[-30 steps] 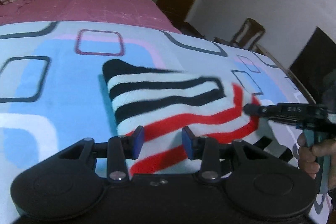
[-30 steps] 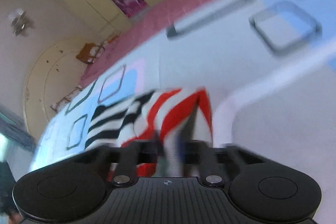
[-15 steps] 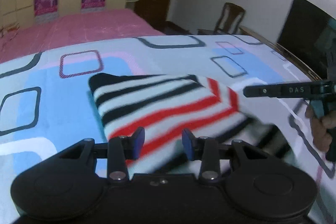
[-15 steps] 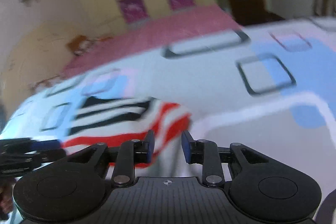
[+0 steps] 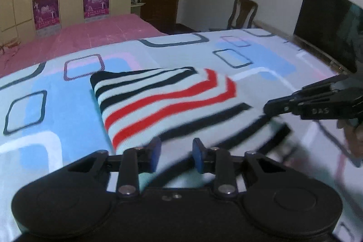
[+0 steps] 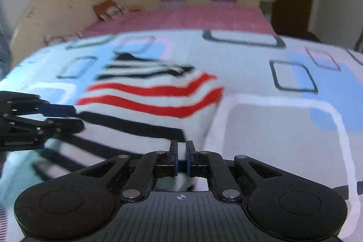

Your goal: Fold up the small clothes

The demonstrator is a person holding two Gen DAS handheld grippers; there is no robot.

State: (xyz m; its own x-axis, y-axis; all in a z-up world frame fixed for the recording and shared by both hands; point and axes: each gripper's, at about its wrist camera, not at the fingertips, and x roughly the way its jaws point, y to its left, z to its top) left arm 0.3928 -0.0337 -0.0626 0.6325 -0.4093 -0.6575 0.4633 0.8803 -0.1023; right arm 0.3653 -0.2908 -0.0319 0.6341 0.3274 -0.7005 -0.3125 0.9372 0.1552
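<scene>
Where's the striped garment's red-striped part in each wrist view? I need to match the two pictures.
Left wrist: red stripes at centre, slanting up to the right, just beyond the fingertips.
Right wrist: red stripes left of centre, running across above the fingertips.
Shared landmark: the pink bed behind the patterned sheet.

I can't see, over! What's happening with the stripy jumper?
Left gripper closing over red-black striped knit garment, not gripping. Right gripper closing on its edge. Nothing blocking.
</scene>
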